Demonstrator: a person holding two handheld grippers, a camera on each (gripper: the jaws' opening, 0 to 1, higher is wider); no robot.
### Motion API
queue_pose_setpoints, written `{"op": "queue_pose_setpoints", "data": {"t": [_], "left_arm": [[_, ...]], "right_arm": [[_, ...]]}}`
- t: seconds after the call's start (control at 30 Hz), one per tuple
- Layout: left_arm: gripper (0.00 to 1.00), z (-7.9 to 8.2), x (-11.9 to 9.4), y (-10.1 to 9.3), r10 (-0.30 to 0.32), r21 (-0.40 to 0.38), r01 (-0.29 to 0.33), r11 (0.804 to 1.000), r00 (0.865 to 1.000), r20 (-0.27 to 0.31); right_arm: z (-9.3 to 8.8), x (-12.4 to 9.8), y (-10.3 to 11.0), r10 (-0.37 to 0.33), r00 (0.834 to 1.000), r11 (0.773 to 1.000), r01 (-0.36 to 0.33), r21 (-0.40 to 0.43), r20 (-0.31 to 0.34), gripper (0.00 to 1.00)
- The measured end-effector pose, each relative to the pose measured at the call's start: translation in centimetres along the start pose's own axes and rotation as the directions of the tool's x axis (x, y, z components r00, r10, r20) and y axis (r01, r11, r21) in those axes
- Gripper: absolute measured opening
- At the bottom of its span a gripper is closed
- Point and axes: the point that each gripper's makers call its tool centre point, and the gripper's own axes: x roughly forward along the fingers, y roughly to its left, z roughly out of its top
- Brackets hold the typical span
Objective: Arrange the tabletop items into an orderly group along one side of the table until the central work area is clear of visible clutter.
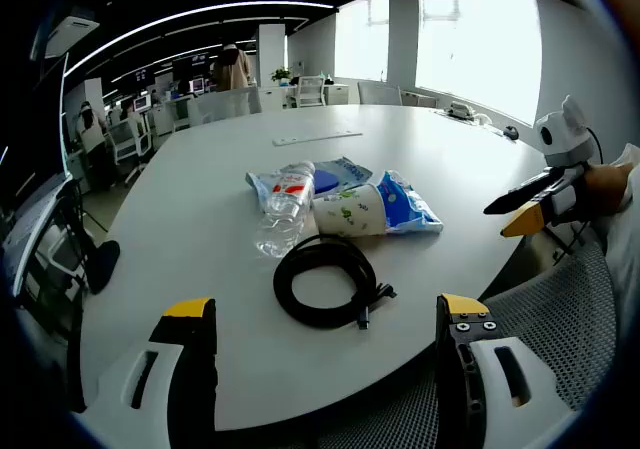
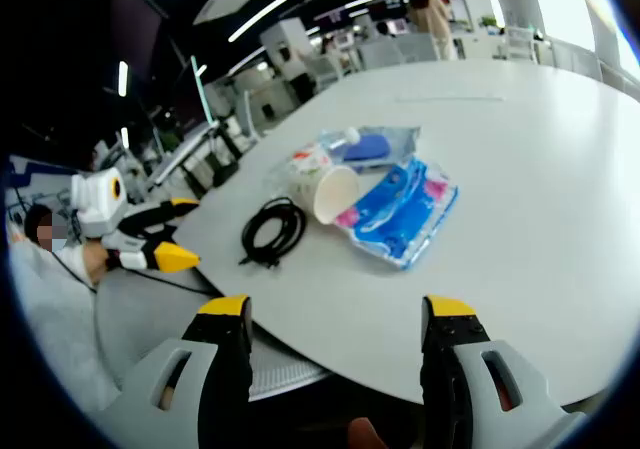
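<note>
In the right gripper view the clear plastic water bottle (image 2: pixel 350 137) is mostly hidden behind the white paper cup (image 2: pixel 322 188), only its white cap end showing; the print on the blue plastic tissue pack (image 2: pixel 400 212) is too blurred to read; the person's arm holding the left gripper (image 2: pixel 170 232) is cut off at the picture's edge.

In the left gripper view the label on the bottle (image 1: pixel 284 208) is too small to read; the cup (image 1: pixel 352 212) covers part of the tissue pack (image 1: pixel 410 207); the flat blue-and-clear packet (image 1: pixel 335 176) lies partly under the bottle; the distant office figures are too small to tell.
</note>
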Motion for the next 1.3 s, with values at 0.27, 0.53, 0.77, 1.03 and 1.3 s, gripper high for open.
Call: {"op": "queue_pose_setpoints", "data": {"t": [0.27,0.53,0.77,1.03,1.3], "left_arm": [[0.9,-0.09,-0.03,0.04,0.003,0.004,-0.003,1.0,1.0,-0.005],[0.89,-0.15,-0.04,0.06,0.006,0.003,-0.006,1.0,1.0,-0.009],[0.89,-0.07,-0.08,0.22,0.012,0.001,-0.012,1.0,1.0,-0.005],[0.89,0.02,-0.09,0.23,0.011,-0.003,-0.011,1.0,1.0,0.0],[0.87,0.05,-0.12,0.29,0.014,-0.005,-0.014,1.0,1.0,0.002]], "right_arm": [[0.05,0.04,0.01,0.01,1.0,1.0,-0.01,0.022,0.004,0.62],[0.17,-0.01,-0.2,0.006,1.0,0.999,-0.007,0.036,0.011,0.61],[0.15,0.05,-0.09,0.01,1.0,0.999,-0.01,0.035,0.008,0.6],[0.0,-0.02,0.1,0.016,1.0,0.999,-0.016,0.034,0.004,0.58],[-0.17,-0.01,0.39,0.032,0.999,0.999,-0.032,0.039,-0.001,0.53]]}}
